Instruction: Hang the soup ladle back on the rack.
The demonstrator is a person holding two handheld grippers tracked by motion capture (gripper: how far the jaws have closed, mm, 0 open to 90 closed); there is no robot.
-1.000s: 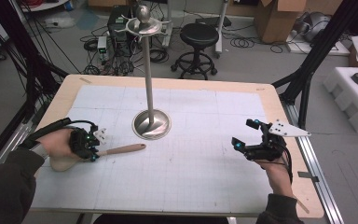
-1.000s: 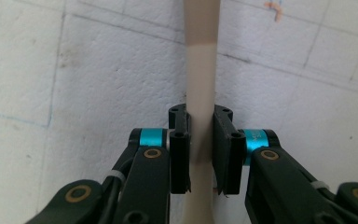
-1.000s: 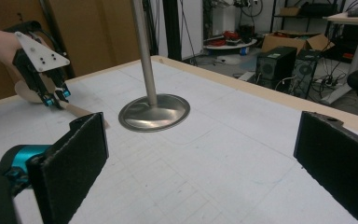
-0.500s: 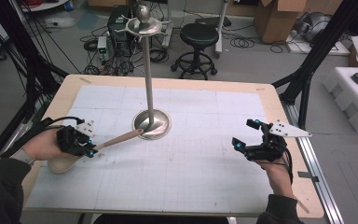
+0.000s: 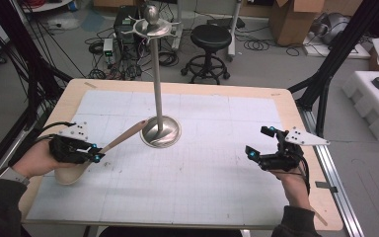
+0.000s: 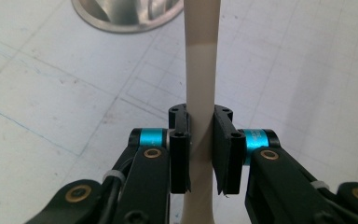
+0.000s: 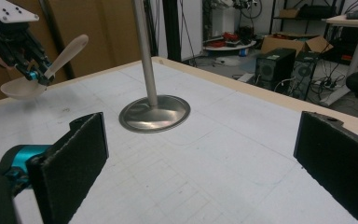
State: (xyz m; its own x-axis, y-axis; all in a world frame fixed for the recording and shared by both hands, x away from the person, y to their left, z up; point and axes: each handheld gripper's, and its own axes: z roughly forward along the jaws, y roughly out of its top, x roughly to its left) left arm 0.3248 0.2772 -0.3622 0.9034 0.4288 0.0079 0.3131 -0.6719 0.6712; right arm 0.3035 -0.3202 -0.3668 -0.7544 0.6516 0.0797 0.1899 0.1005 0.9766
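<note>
A cream spoon (image 5: 109,146), a silver stand (image 5: 161,132), and a white gridded mat (image 5: 217,173) on a tan table (image 5: 296,148).

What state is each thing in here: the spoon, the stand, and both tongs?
Spoon: lifted off the table, handle angled up toward the stand.
Metal stand: upright on its round base.
Left tongs: shut on the spoon's handle.
Right tongs: open, holding nothing.

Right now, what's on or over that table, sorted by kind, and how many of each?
Ladle, beige, held in the left gripper: 1
Metal stand with a round base: 1
Grippers, left and right: 2
Total: 4
</note>
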